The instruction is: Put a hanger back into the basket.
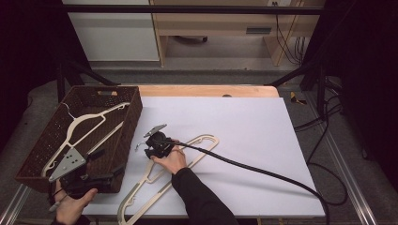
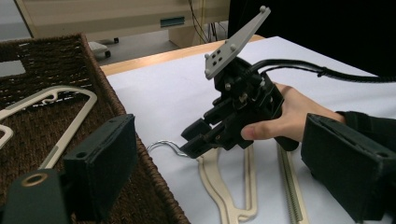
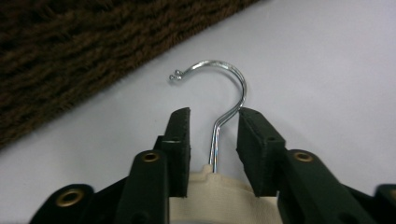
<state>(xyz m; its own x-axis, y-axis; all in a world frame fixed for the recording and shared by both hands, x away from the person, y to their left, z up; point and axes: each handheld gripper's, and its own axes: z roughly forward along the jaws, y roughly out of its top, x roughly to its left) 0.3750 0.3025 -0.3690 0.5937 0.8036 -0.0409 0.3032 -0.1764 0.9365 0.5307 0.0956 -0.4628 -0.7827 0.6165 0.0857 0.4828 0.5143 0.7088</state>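
A cream plastic hanger (image 1: 206, 139) lies flat on the white sheet, its metal hook (image 3: 236, 79) pointing toward the basket. My right gripper (image 3: 214, 119) is open, with one jaw on each side of the hook's thin stem. The right jaw touches the bend and a gap is left on the other side. A hand holds this right gripper (image 1: 146, 147) low on the sheet. A second cream hanger (image 1: 82, 124) lies inside the brown wicker basket (image 1: 136, 108). My left gripper (image 1: 107, 163) is wide open at the basket's near right corner, with nothing between its jaws.
The white sheet (image 1: 244, 122) covers most of the table. A black cable (image 1: 263, 171) trails from the right gripper across it to the lower right. The basket wall (image 3: 70, 56) stands just beyond the hook. Table frame rails run along both sides.
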